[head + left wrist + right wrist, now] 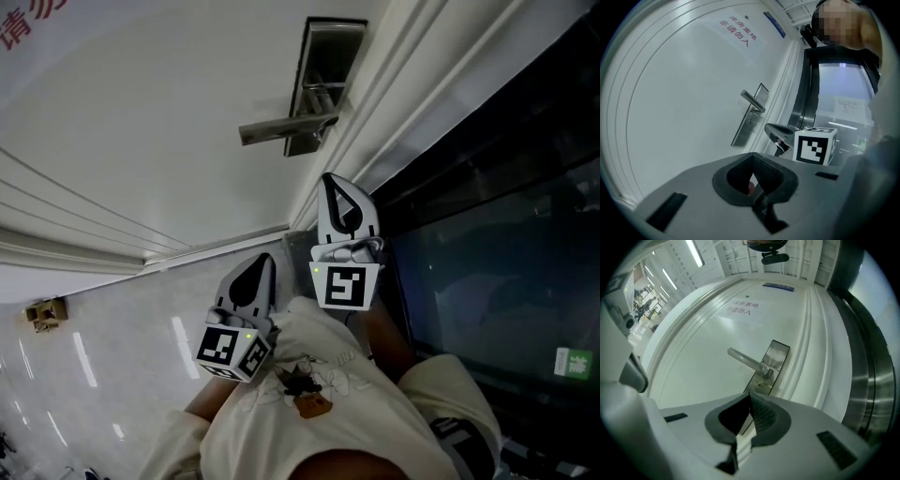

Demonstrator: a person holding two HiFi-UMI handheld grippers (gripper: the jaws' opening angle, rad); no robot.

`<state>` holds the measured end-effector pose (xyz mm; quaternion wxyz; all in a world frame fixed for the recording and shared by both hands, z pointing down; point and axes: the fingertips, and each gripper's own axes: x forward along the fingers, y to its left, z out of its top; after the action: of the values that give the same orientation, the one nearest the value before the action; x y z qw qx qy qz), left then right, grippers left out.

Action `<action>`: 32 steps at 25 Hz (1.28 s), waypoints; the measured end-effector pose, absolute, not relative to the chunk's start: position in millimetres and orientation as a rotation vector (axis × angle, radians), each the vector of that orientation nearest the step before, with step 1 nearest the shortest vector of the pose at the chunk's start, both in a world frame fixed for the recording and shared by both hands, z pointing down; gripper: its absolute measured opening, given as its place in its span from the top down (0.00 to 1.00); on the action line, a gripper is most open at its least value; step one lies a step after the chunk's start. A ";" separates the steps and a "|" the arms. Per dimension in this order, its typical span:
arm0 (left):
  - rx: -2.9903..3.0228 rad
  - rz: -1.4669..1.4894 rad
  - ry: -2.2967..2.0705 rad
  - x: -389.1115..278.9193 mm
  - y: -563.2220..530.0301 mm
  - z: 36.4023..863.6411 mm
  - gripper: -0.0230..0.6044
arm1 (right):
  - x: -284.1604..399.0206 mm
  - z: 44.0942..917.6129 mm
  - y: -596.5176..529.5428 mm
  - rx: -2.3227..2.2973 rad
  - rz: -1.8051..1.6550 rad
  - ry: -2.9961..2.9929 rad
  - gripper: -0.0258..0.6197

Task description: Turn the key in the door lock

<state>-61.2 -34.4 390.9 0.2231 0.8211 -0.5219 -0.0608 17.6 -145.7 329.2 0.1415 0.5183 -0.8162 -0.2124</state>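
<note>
The white door (141,112) carries a metal lock plate (314,80) with a lever handle (279,129). My right gripper (336,183) is shut and empty, pointing at the door just below the plate, short of touching it. In the right gripper view the plate (772,361) and handle (744,360) lie straight ahead of the shut jaws (750,399). My left gripper (261,264) hangs lower and further back, also shut. From the left gripper view I see the plate (751,119) and the right gripper (780,132). No key shows in any view.
A dark glass panel in a metal frame (497,253) borders the door on the right. A notice with red characters (738,29) is stuck high on the door. Glossy floor (94,366) lies below, with a small brown object (45,312) on it.
</note>
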 end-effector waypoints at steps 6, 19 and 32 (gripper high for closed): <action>2.294 -0.149 -1.385 -58.1 -51.4 387.2 0.96 | 4.9 313.4 -190.3 1.516 -0.661 -2.272 0.86; 2.264 -0.135 -1.410 -65.3 -73.7 388.8 0.96 | -4.5 320.1 -215.4 1.519 -0.691 -2.185 0.93; 2.283 -0.122 -1.370 -54.6 -83.9 389.9 0.96 | -3.1 319.2 -217.3 1.550 -0.487 -2.376 0.94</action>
<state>-54.6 -83.9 389.9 0.2361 0.8324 -0.4994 -0.0446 -3.1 -217.3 319.2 0.1310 0.5338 -0.8184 -0.1679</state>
